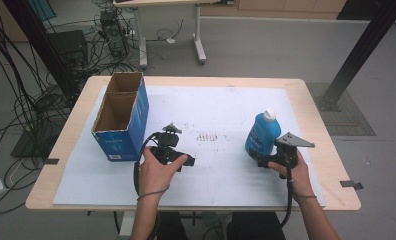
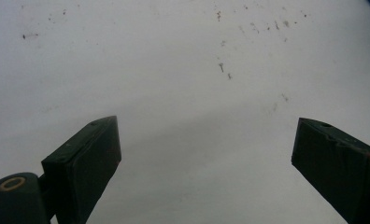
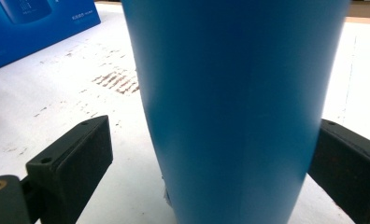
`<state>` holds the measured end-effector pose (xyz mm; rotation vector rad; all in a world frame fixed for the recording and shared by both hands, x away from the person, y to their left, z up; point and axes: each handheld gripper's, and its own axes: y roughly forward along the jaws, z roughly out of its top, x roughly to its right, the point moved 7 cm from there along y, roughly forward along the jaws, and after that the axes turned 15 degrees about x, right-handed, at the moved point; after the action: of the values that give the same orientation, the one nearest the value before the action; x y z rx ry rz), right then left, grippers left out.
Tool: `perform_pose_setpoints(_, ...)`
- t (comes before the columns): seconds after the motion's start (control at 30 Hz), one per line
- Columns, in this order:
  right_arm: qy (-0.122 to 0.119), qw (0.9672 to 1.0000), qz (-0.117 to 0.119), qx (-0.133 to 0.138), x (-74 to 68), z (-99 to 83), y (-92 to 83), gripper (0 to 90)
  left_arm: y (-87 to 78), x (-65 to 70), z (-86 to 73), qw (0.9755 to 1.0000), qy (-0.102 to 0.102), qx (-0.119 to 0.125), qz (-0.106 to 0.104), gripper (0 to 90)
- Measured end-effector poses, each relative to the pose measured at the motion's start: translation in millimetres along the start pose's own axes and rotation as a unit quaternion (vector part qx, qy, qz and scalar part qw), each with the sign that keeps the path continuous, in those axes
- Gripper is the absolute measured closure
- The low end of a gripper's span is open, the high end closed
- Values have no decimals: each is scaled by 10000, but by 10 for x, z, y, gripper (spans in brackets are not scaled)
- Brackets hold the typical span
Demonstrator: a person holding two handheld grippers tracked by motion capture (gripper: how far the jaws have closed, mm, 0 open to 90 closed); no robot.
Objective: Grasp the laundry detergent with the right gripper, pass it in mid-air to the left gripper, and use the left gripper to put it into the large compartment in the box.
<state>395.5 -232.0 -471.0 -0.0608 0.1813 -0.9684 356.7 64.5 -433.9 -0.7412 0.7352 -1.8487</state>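
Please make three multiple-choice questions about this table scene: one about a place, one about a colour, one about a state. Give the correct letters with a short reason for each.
1. Where does the open cardboard box stand?
A. at the table's left side
B. at the right edge
C. between the two grippers

2. What colour is the cap of the blue bottle?
A. red
B. white
C. black

3. How are the jaws of the left gripper?
A. shut on the bottle
B. shut on nothing
C. open, with nothing between

Answers:
1 A, the high view shows it at the left.
2 B, the cap on top is white.
3 C, the left gripper view shows the white sheet between wide jaws.
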Motion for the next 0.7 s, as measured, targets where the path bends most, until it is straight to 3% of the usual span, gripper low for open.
perform_pose_setpoints(0.7, -49, 9999, -3, 89, -17, 5, 49, 196, 9, 6, -5, 10000, -27, 10, -20, 86)
